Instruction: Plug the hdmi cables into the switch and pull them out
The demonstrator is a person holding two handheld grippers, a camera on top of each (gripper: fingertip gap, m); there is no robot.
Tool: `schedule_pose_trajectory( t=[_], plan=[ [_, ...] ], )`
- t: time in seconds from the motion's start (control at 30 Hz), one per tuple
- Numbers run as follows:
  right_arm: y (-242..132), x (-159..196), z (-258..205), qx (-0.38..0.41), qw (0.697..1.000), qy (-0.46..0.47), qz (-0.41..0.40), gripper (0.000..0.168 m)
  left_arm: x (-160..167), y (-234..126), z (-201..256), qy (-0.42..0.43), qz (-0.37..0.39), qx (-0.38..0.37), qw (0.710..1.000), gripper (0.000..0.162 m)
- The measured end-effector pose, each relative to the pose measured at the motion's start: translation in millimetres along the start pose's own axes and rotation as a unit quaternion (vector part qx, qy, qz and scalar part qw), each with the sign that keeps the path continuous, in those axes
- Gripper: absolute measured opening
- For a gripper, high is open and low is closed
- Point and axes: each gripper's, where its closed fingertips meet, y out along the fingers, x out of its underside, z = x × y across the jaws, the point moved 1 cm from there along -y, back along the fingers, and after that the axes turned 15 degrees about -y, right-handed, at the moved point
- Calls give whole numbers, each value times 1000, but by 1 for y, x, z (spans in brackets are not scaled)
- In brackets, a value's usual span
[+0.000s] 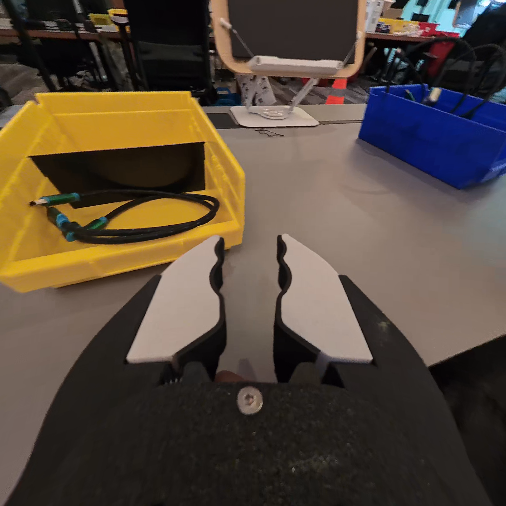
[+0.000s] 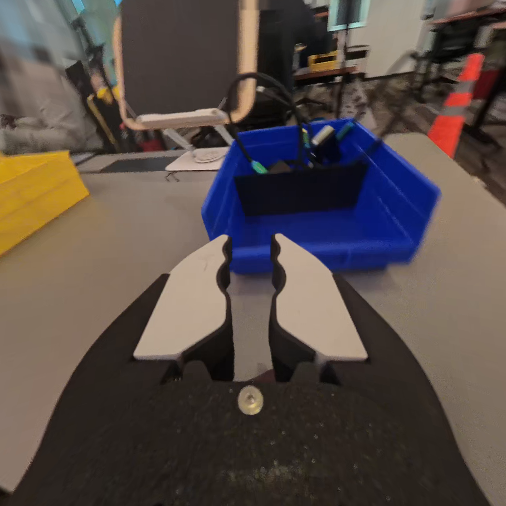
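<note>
In the left wrist view we look into the yellow bin (image 1: 115,175), which the right wrist view shows only as a blurred corner at its left edge. Inside it, on the near side of a black divider (image 1: 131,169), lie coiled black HDMI cables (image 1: 164,216) with green and blue plugs (image 1: 59,199); the plugs point to the left wall of the bin.

The right wrist view opens the blue bin (image 2: 323,232), which in the left view we see only from the side, far right. Its near compartment holds nothing we can see. Behind its black divider (image 2: 301,191) more cables (image 2: 241,120) rise up and loop over the far rim, and a small dark box with a silver part (image 2: 324,142) sits there; whether this is the switch we cannot tell, because of the blur.

Between the bins, at the far edge of the grey table (image 1: 328,205), stands a white stand (image 1: 273,115) carrying a dark panel in a pale frame.

The left hand-held gripper (image 1: 250,241) hovers just right of the yellow bin's near corner, its jaws apart and holding nothing. The right hand-held gripper (image 2: 251,241) is in front of the blue bin's near wall, also parted and empty.
</note>
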Motion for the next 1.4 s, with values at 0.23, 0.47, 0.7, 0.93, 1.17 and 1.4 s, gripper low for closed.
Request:
schedule_pose_trajectory(
  t=[0.23,0.47,0.7,0.93,1.17,1.4],
  plan=[
    [-42,3,-2,27,999,-17,15,26,-13,-2,-22,-4,19,-60,998,42],
    [-29,28,11,49,997,-49,-47,31,-4,3,-16,-11,-1,-52,999,42],
    [-29,28,24,70,995,-57,-49,31,2,6,-19,-36,-16,-48,998,41],
    [-21,27,20,62,995,-60,-54,30,5,3,-21,-67,-21,-38,997,40],
    [50,24,-62,-60,994,-51,-71,54,16,8,3,-76,-46,1,996,41],
    [99,19,-100,-99,989,-59,-95,54,27,23,61,-14,-47,50,998,46]
  ],
)
